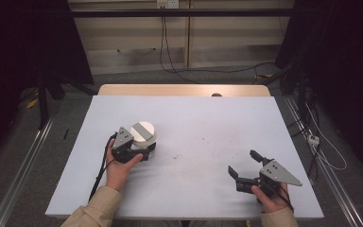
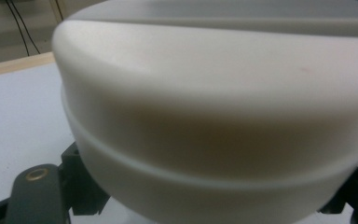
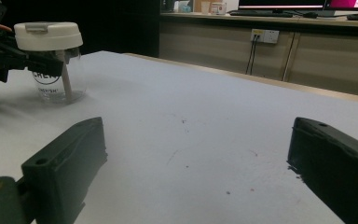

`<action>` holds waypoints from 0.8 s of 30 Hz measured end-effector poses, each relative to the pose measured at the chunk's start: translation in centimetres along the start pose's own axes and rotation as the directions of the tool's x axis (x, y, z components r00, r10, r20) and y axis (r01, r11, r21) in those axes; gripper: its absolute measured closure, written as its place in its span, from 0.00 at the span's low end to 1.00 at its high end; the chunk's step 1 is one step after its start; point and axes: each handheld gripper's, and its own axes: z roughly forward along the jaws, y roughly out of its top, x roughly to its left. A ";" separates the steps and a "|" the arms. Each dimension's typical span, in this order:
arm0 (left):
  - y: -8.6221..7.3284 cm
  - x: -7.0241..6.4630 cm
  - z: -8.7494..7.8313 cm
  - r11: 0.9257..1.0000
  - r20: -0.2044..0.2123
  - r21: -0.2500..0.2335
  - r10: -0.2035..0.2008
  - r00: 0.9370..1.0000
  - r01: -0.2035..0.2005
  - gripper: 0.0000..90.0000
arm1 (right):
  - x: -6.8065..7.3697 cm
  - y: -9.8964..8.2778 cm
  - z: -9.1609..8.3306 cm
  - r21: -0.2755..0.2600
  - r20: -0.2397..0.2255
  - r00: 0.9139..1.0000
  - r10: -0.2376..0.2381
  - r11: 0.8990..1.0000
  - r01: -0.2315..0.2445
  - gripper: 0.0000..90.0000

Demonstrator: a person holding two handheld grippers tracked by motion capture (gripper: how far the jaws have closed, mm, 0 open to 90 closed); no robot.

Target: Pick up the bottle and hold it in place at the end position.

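Note:
A clear plastic jar (image 3: pixel 58 79) with a white lid (image 1: pixel 142 132) stands upright on the left half of the pale table (image 1: pixel 203 118). My left gripper (image 1: pixel 147 147) is shut on the jar just under the lid, one jaw on each side; the lid (image 2: pixel 214 93) looms right in front of the left gripper view. In the right gripper view the left gripper (image 3: pixel 23 58) clasps the jar at far left. My right gripper (image 1: pixel 242 161) rests low near the table's front right, open, with only bare table between its jaws (image 3: pixel 196 163).
A wooden strip (image 1: pixel 184 90) borders the table's far edge. Small dark specks (image 1: pixel 177 156) mark the middle of the sheet. Cables (image 1: pixel 326 151) and a power strip lie on the floor to the right. Metal rails run along both sides.

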 end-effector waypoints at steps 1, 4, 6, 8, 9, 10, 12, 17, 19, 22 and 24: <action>0.1 0.1 -0.1 1.000 0.004 0.001 0.006 1.000 -0.006 0.20 | 0.0 0.0 0.0 -0.001 -0.001 1.000 0.000 1.000 0.000 0.04; 0.4 0.0 -0.1 1.000 0.010 -0.013 0.011 1.000 -0.011 0.20 | 0.0 0.0 0.0 0.007 0.002 1.000 -0.002 1.000 0.002 0.04; 0.7 -0.1 0.0 1.000 0.018 -0.020 0.002 1.000 -0.002 0.20 | -0.1 0.0 0.1 0.006 0.003 1.000 0.002 1.000 -0.002 0.04; 0.9 -0.1 0.3 1.000 0.022 -0.024 0.006 1.000 -0.005 0.20 | -0.1 0.0 0.1 0.005 0.007 1.000 0.004 1.000 -0.004 0.04; 1.0 -0.1 0.6 1.000 0.024 -0.024 0.009 1.000 -0.009 0.20 | -0.1 0.0 0.1 0.004 0.007 1.000 0.005 1.000 -0.005 0.04; 1.1 -0.1 0.8 1.000 0.028 -0.027 0.010 1.000 -0.009 0.20 | -0.1 0.0 0.1 0.004 0.007 1.000 0.005 1.000 -0.005 0.04; 1.3 -0.3 1.3 1.000 0.038 -0.027 0.012 0.999 -0.011 0.20 | -0.1 0.0 0.1 0.005 0.010 1.000 0.000 1.000 0.000 0.04; 1.9 -0.7 2.5 0.999 0.059 -0.030 0.047 0.997 -0.045 0.20 | -0.2 0.0 0.1 0.007 0.010 1.000 0.003 1.000 -0.003 0.04; 2.2 -0.9 2.8 0.998 0.069 -0.037 0.053 0.996 -0.050 0.21 | -0.2 0.0 0.1 0.003 0.009 1.000 0.004 1.000 -0.004 0.04; 2.5 -1.0 3.2 0.998 0.075 -0.036 0.053 0.996 -0.050 0.21 | -0.2 0.0 0.0 0.004 0.010 1.000 0.005 1.000 -0.005 0.04; 2.7 -1.0 3.5 0.997 0.081 -0.037 0.065 0.995 -0.062 0.20 | -0.3 0.0 0.0 0.002 0.008 1.000 0.004 1.000 -0.004 0.04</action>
